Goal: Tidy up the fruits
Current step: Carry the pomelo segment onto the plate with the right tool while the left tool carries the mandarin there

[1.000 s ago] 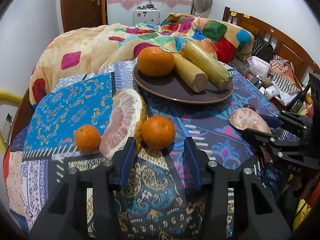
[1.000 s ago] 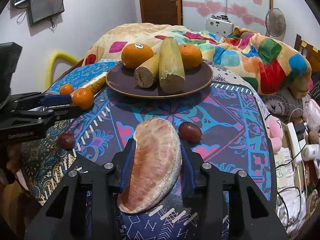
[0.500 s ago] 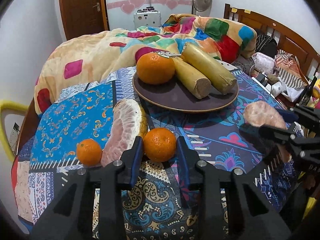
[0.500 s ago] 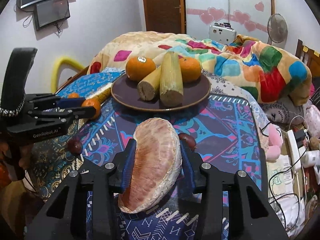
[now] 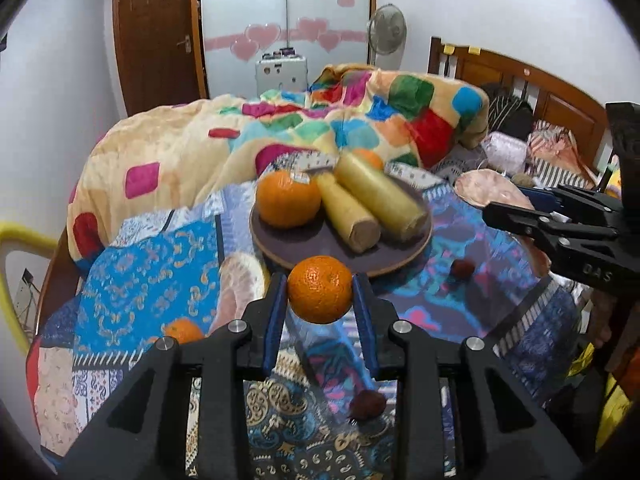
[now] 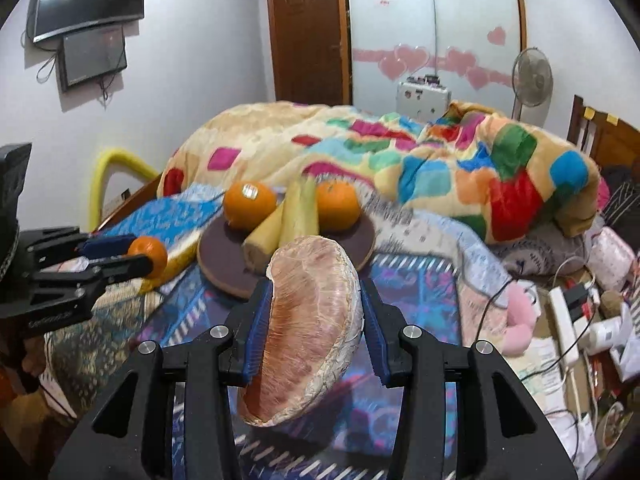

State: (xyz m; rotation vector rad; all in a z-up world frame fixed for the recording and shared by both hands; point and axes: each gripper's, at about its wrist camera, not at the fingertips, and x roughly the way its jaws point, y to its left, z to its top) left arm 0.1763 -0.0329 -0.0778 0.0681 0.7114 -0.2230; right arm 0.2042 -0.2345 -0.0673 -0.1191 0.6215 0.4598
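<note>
My left gripper (image 5: 320, 300) is shut on a small orange (image 5: 319, 289), held above the patterned cloth. My right gripper (image 6: 316, 316) is shut on a wrapped pomelo wedge (image 6: 310, 332), also lifted off the table. Ahead stands a dark round plate (image 5: 316, 248) holding a large orange (image 5: 287, 199) and two yellowish stalk pieces (image 5: 376, 196); the right wrist view shows a second orange (image 6: 337, 204) on the plate (image 6: 216, 256). In the left wrist view the right gripper (image 5: 516, 210) comes in from the right. The left gripper (image 6: 132, 254) shows at the left of the right wrist view.
Another pomelo wedge (image 5: 240, 288) and a small orange (image 5: 182, 330) lie on the cloth at the left. Two small dark red fruits (image 5: 463, 269) (image 5: 367, 402) rest on the table. A colourful quilt (image 5: 280, 136) lies behind; cables and a power strip (image 6: 564, 316) are at the right.
The left gripper closed on the small orange and lifted it off the cloth. The right gripper rose with the pomelo wedge still in its grip. Both views tilted up a little.
</note>
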